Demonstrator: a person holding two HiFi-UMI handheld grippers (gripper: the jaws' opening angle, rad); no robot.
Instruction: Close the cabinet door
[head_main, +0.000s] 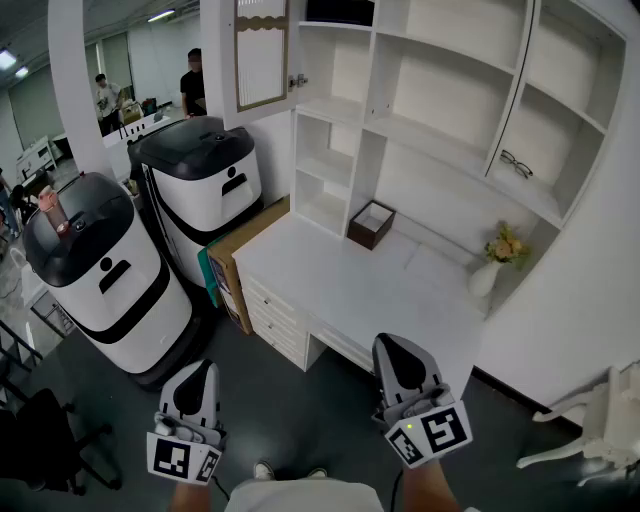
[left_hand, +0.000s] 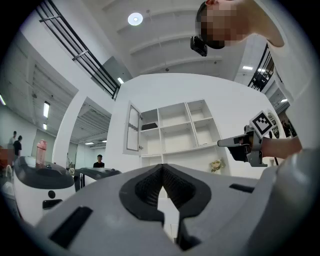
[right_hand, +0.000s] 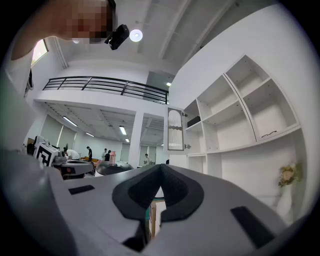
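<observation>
The white cabinet door (head_main: 262, 55) with a glass panel stands swung open at the top left of the shelf unit (head_main: 440, 110) over a white desk (head_main: 350, 285). The door also shows in the left gripper view (left_hand: 133, 128) and the right gripper view (right_hand: 174, 130). Both grippers are held low in front of the desk, far from the door. My left gripper (head_main: 197, 372) (left_hand: 162, 167) is shut with nothing in it. My right gripper (head_main: 395, 352) (right_hand: 160, 167) is shut and empty too, near the desk's front edge.
Two white-and-black service robots (head_main: 100, 270) (head_main: 205, 180) and a cardboard box (head_main: 240, 262) stand left of the desk. A brown box (head_main: 371, 224) and a vase of flowers (head_main: 497, 258) sit on the desk, glasses (head_main: 515, 163) on a shelf. A white chair (head_main: 590, 430) is at right.
</observation>
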